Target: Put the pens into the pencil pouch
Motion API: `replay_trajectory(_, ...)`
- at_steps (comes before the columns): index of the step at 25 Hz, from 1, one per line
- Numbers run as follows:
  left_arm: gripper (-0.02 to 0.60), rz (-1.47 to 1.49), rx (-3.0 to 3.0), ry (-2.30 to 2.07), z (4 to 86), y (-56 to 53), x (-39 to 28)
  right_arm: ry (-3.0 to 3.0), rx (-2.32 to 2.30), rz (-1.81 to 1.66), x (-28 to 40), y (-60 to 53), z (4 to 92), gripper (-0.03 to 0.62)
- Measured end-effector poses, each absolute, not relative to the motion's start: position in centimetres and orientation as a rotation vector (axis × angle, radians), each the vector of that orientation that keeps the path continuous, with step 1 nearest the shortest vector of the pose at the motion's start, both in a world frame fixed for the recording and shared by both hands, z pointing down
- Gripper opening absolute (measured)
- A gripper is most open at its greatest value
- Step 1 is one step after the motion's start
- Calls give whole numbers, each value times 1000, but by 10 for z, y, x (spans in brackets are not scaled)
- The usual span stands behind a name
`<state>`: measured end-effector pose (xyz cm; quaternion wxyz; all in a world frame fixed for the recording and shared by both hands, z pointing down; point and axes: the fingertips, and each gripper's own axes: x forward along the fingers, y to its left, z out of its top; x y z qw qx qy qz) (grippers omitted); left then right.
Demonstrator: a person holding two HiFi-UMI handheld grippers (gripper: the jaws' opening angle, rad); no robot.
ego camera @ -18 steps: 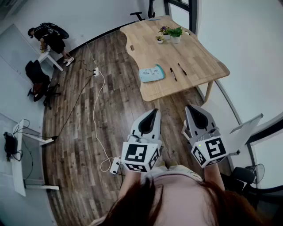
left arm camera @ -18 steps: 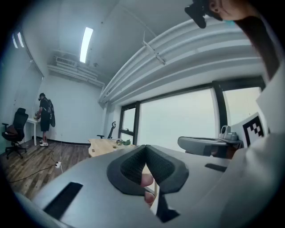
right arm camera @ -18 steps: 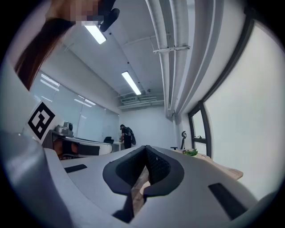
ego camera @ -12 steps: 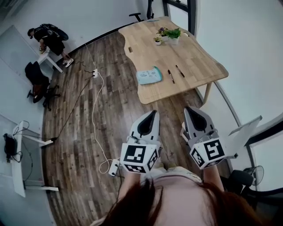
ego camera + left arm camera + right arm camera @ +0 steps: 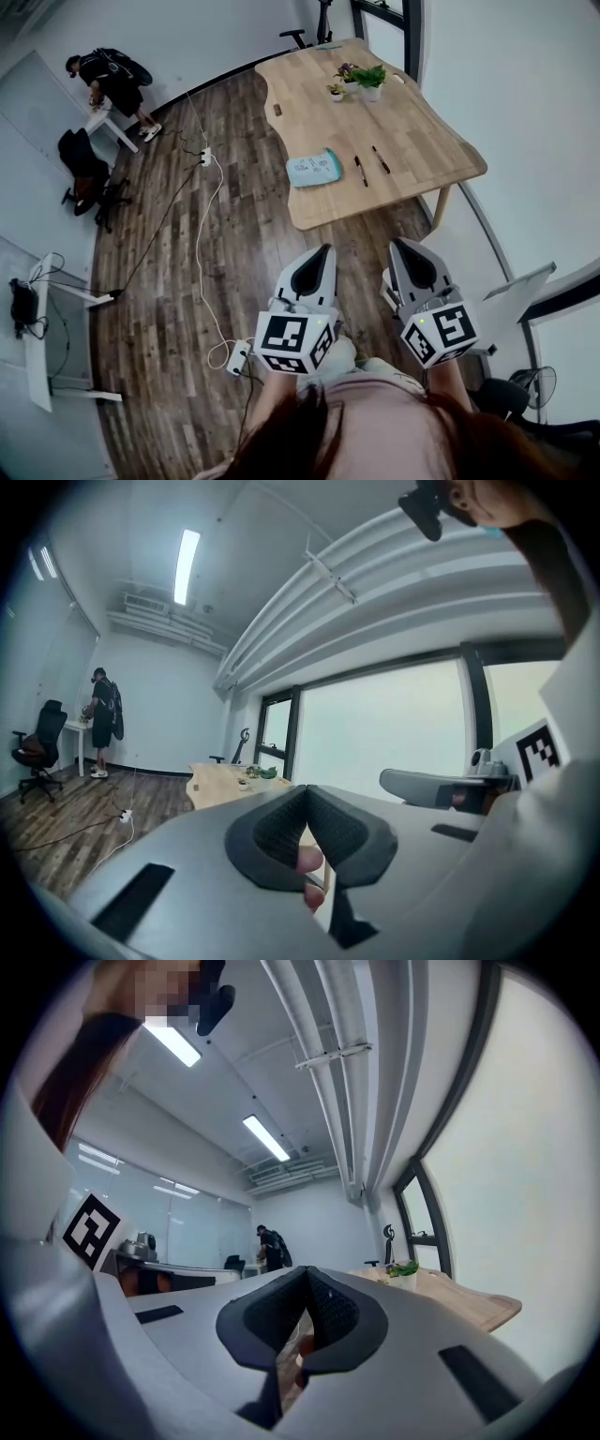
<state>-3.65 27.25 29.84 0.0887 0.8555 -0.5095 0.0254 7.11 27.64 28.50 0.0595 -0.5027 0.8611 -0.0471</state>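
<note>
- Pointing roughly level, side by side over the floor (image 5: 169, 309) — left gripper (image 5: 324, 253) and right gripper (image 5: 403, 246), both pressed together, empty.
- Two pens (image 5: 360, 170) lie beside the pouch (image 5: 314, 169) on the table (image 5: 422, 131), well ahead.

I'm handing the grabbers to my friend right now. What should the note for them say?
Left gripper: jaws shut, empty.
Right gripper: jaws shut, empty. Both are held out over the floor, short of the table.
Pencil pouch: lies on the table near its closest edge. It is too small to tell whether it is open.
Left pen and right pen: lie on the table to the pouch's right in the head view, apart from it.
Done: nothing; no pen is in the pouch.
Left: step up to the table, pick up each pen, put both in the pouch.
</note>
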Motion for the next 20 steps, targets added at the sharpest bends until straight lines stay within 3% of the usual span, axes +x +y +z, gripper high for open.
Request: replay_trajectory(20, 2, 76, 2561, -1442, 311, 162, -37, 2640, -1556, -123, 59, 173, 295, 0)
